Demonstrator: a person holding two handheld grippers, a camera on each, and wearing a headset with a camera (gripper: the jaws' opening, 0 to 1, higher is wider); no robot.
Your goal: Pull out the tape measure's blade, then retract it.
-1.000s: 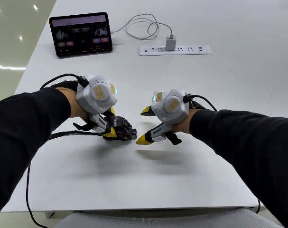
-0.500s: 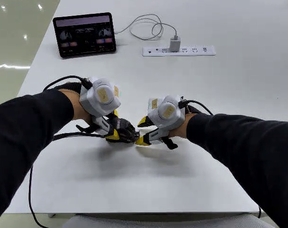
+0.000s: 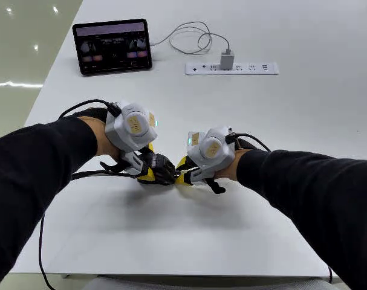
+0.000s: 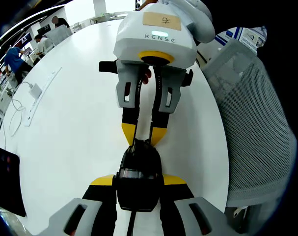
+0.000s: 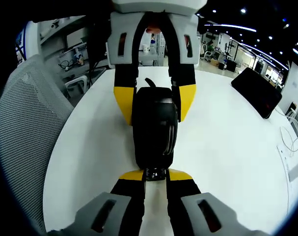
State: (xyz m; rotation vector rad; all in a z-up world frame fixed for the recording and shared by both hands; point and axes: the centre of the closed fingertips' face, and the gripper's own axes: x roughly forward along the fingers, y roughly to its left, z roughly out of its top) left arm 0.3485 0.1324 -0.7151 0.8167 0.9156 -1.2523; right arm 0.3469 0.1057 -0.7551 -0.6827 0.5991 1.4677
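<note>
We hold the black tape measure (image 4: 137,169) low at the table (image 3: 171,241), toward its near edge, with the left gripper (image 3: 149,173) clamped across its case. Our right gripper (image 3: 182,177) meets the case's front end, jaws nearly together, seemingly pinched on the small blade tip (image 5: 156,173).

From where I stand, one word reads clearly: "XENSE", in grey letters on the white housing of the right gripper (image 4: 143,136). The tan sticker (image 4: 161,20) above it bears a scrawled mark I can't decipher. The writing on the tablet (image 3: 113,46) screen is too small to read.
</note>
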